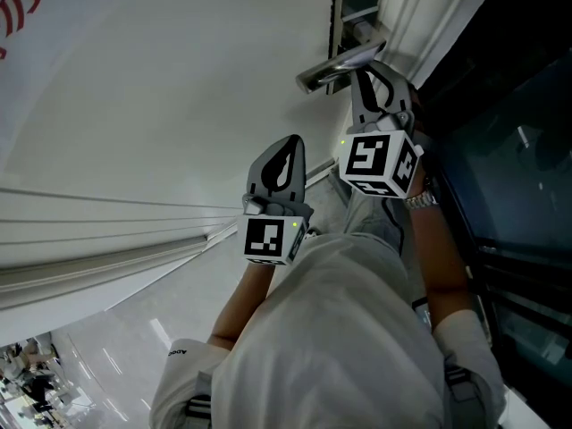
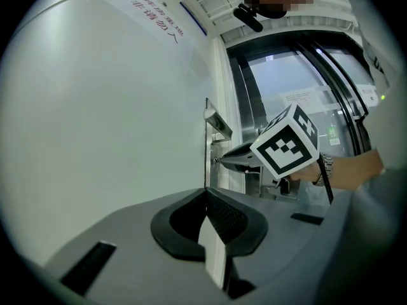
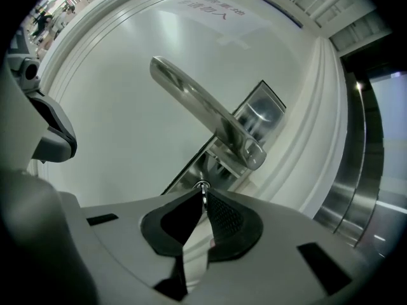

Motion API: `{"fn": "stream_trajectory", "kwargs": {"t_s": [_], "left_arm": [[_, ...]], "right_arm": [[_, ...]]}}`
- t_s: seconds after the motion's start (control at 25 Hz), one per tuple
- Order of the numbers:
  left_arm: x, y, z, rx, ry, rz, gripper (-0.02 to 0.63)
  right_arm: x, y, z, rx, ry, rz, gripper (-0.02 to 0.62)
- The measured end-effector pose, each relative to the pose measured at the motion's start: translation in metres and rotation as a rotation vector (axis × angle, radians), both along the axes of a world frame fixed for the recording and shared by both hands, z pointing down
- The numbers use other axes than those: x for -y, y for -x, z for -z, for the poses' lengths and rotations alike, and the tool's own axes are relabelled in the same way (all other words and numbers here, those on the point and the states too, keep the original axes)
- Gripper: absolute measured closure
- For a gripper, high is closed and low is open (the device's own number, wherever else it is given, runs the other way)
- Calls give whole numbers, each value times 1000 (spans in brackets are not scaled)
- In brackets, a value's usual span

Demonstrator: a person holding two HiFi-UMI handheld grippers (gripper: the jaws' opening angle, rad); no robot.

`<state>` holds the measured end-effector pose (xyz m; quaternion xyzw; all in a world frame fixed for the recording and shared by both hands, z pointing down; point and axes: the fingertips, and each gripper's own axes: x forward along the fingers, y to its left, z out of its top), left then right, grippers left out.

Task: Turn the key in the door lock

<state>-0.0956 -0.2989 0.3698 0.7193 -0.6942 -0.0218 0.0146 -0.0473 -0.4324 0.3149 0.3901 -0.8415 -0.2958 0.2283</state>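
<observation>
the key (image 3: 203, 189) sticks out of the lock plate (image 3: 187, 173), right below the root of the handle (image 3: 206, 110). my right gripper (image 3: 204, 197) has it: the jaws are drawn in narrow and the very tips pinch the key's head, with nothing else between them. behind the tips only a thin wedge of light shows between the pads.

the handle runs up and to the left over the jaws in the right gripper view. its round pivot end sits just above and to the right of the key. in the head view the lever crosses close over the right gripper's fingers, and i cannot tell whether they touch. the key itself is hidden there behind the gripper.

the plate lies close to the door's (image 1: 161, 88) closing edge. just beyond that edge is the ribbed white frame (image 3: 318, 126), then dark glass (image 1: 518, 150) in metal rails, so that side is tight. the other way, the door is a broad flat white panel with plenty of room.

my left gripper (image 1: 288, 143) is below and to the left of the right one in the head view, near it but apart. it is close to the door panel and points along it toward the handle. its jaws are closed tip to tip and hold nothing.
</observation>
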Motion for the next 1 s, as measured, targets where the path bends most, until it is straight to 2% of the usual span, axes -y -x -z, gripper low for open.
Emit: {"fn": "stream_trajectory", "kwargs": {"t_s": [0.16,0.6,0.88,1.0], "left_arm": [[1,0,0,-3,-2,-3,597],[-1,1,-1,3,9,-4,597],[-2,-2,3,0,-14,-12,597],[-5,-1,-3,0,4,-12,597]], "right_arm": [[1,0,1,35,22,-7,574],[2,0,2,193,181,22,578],[4,-2,3,328,326,53,580],[6,-4,3,418,426,74,581]]}}
